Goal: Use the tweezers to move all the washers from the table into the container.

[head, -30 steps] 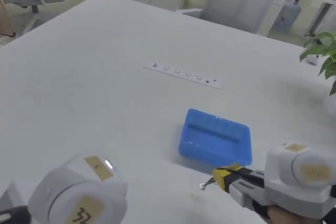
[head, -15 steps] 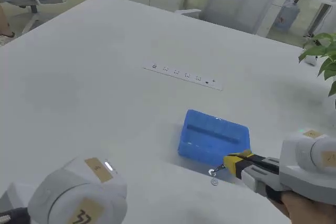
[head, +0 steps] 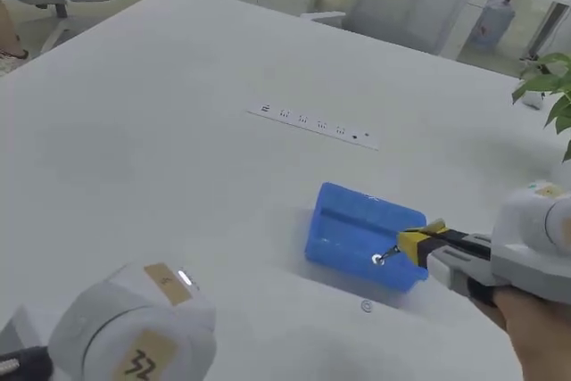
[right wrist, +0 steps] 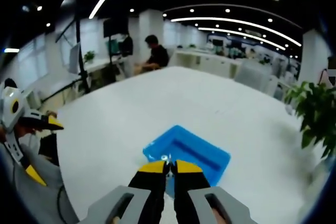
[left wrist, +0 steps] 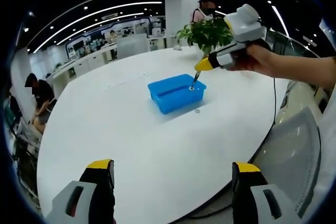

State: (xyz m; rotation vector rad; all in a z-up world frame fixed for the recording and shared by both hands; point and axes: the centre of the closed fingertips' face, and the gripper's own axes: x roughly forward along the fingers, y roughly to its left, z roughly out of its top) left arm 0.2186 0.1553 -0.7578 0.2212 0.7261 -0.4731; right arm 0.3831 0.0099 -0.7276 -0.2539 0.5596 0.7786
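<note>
**A:** Confirm state of the right gripper (right wrist: pixel 170 167).

**B:** Confirmed pressed together on the tweezers (head: pixel 387 255), with no gap at the yellow tips. Held shut this way, by judgement, to hold the tweezer points pinched on a small washer (head: pixel 378 260) at the tip.

**A:** Report position of that washer.

**B:** Carried above the near wall of the blue container (head: pixel 370 198), just inside the rim as seen in the head view. Held raised and angled downward, probably to clear the wall before release and to drop the washer inside rather than onto the edge.

**A:** Check the table (head: pixel 178 131) for other washers.

**B:** Located a second washer (head: pixel 367 307), lying flat on the table just beside the container's near side, not touching it. Contents of the container too faint to tell.

**A:** Confirm state of the left gripper (left wrist: pixel 172 167).

**B:** Seen spread wide apart in the left gripper view, gripping nothing, parked low and well away from the container. Presumably held back to leave the work area open.

**A:** Advise on next move.

**B:** Ease the squeeze over the container's floor, then go for the second washer. Beware of slip: thin, smooth, likely hard to pinch.
</note>
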